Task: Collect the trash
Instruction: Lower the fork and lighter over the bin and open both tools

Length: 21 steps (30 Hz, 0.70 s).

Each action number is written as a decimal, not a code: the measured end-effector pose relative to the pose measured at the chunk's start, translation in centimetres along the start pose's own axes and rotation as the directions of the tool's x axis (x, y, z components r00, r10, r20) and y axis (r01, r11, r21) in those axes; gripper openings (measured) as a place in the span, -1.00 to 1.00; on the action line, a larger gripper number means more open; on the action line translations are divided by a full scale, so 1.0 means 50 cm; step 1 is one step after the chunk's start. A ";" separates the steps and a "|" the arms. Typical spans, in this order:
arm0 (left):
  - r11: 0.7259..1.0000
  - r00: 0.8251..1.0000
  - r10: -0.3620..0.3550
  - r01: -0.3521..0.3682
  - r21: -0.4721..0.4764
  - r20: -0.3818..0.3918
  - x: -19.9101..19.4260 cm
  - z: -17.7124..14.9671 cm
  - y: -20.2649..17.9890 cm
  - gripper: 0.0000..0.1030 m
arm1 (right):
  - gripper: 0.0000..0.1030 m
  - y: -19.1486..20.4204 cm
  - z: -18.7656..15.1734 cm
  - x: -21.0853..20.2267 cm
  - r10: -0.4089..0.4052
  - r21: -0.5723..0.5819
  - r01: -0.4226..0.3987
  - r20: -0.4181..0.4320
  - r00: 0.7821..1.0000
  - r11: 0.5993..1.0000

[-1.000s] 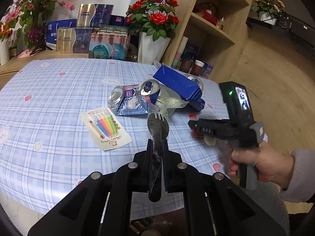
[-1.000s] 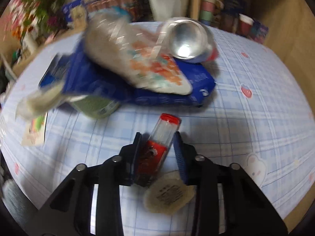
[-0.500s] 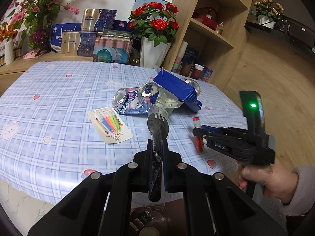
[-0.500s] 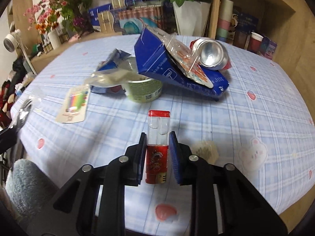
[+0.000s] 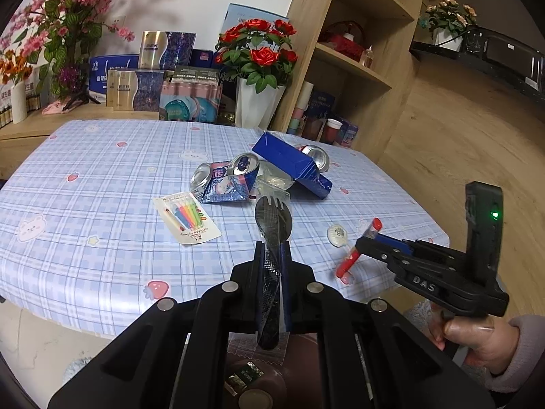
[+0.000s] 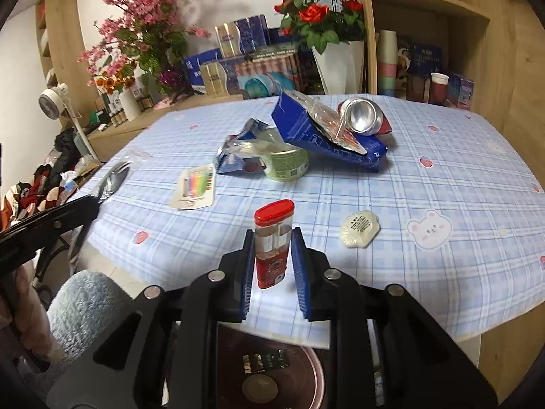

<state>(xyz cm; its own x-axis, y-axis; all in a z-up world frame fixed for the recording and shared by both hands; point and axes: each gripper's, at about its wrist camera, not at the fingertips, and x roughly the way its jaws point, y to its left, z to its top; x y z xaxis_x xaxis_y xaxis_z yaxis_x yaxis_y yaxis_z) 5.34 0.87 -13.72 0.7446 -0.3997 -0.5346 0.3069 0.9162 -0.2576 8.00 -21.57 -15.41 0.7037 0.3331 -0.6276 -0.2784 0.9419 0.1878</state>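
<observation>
Together above the desk (image 6: 460, 177) edge, the left gripper (image 5: 272, 255) clamps a wrapped black spork (image 5: 272, 218) upright between its fingers, while the right gripper (image 6: 274, 259) pinches a red-capped tube (image 6: 274, 235).

Trash heap at table (image 5: 85, 156) centre: blue carton (image 5: 293, 167) leaning over cans (image 5: 243, 167), green cup (image 6: 286, 165), foil wrappers; blocks passage across middle. Candle card (image 5: 185, 216) flat beside heap toward near edge; shell-shaped packet (image 6: 359, 228) flat near near edge. Open cloth along left edge and far-left corner. Beyond far edge: rose vase (image 5: 257, 102), boxes (image 5: 136, 90). Shelf unit (image 5: 344, 61) flanks far-right corner. Bin (image 6: 269, 375) below near edge.
</observation>
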 end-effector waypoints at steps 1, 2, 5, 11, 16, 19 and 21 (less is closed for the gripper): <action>1.000 1.000 0.001 -0.001 0.003 0.002 -0.004 0.000 -0.002 -0.82 | -0.53 0.000 -0.002 -0.007 0.004 0.000 -0.004 0.004 1.000 1.000; 1.000 1.000 0.002 -0.002 0.005 0.004 -0.008 -0.001 -0.005 -0.82 | -0.53 0.002 -0.003 -0.016 0.006 0.000 -0.006 0.008 1.000 1.000; 1.000 1.000 0.003 -0.003 0.012 0.015 -0.026 -0.003 -0.016 -0.82 | -0.53 0.007 -0.010 -0.044 0.021 0.015 -0.021 0.014 1.000 1.000; 1.000 0.999 -0.004 0.003 0.030 0.041 -0.061 -0.010 -0.037 -0.82 | -0.53 0.026 -0.046 -0.081 0.037 0.005 -0.037 0.004 0.999 0.999; 0.999 0.999 -0.008 0.007 0.038 0.043 -0.075 -0.018 -0.045 -0.82 | -0.53 0.036 -0.075 -0.080 0.058 0.009 -0.058 -0.023 0.998 0.998; 1.000 0.999 -0.005 0.003 0.031 0.050 -0.080 -0.018 -0.044 -0.82 | -0.53 0.043 -0.081 -0.078 0.071 0.002 -0.070 -0.030 0.997 0.998; 1.000 0.999 -0.002 0.001 0.025 0.052 -0.082 -0.019 -0.041 -0.82 | -0.52 0.049 -0.080 -0.078 0.082 -0.007 -0.082 -0.032 0.996 0.997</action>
<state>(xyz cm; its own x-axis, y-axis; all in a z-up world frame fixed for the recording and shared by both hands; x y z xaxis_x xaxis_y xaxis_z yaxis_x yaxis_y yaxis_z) 1.09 0.59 -11.74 0.7740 -0.3998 -0.4911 0.3222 0.9162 -0.2381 1.96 -20.72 -15.54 0.6576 0.4074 -0.6337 -0.3398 0.9111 0.2332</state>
